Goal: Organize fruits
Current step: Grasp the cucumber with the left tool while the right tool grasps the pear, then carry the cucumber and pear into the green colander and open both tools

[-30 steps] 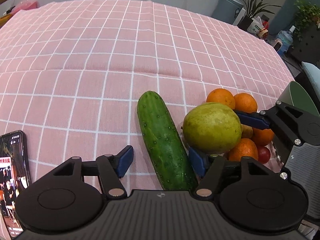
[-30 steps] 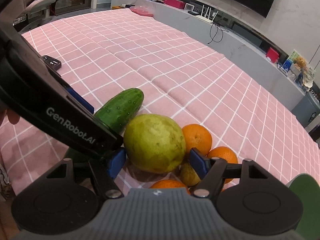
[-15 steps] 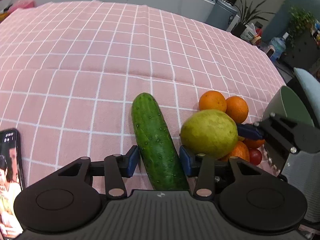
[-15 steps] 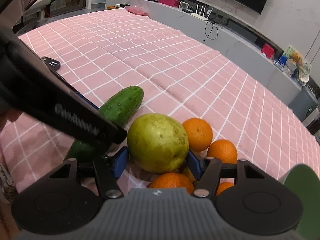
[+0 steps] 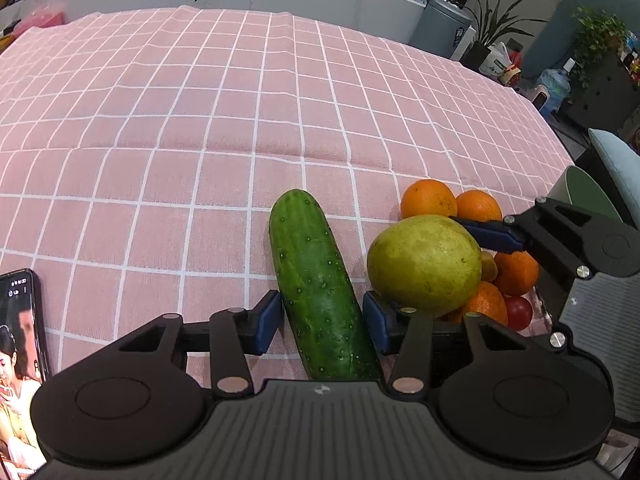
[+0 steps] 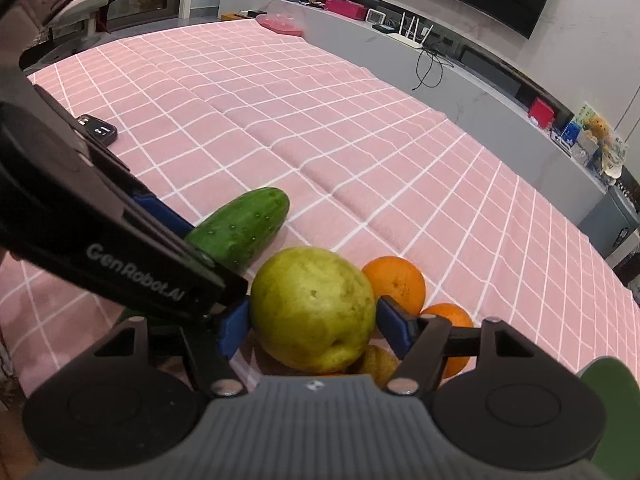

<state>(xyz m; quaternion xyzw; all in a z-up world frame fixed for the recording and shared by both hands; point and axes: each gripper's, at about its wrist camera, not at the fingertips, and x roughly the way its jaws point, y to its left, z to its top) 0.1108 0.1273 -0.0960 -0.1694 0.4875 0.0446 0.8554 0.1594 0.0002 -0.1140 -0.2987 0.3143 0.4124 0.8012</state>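
A green cucumber lies on the pink checked cloth; my left gripper is shut on its near end, both blue pads touching it. It also shows in the right wrist view. My right gripper is shut on a large yellow-green pear-like fruit, also in the left wrist view, held over a pile of oranges and a small red tomato.
A phone with a lit screen lies at the near left. A small black device lies farther out on the cloth. A green bowl rim stands at the right edge. A grey counter runs behind the table.
My left gripper's fingers closed from wide open onto the cucumber. My right gripper's fingers closed in onto the large fruit.
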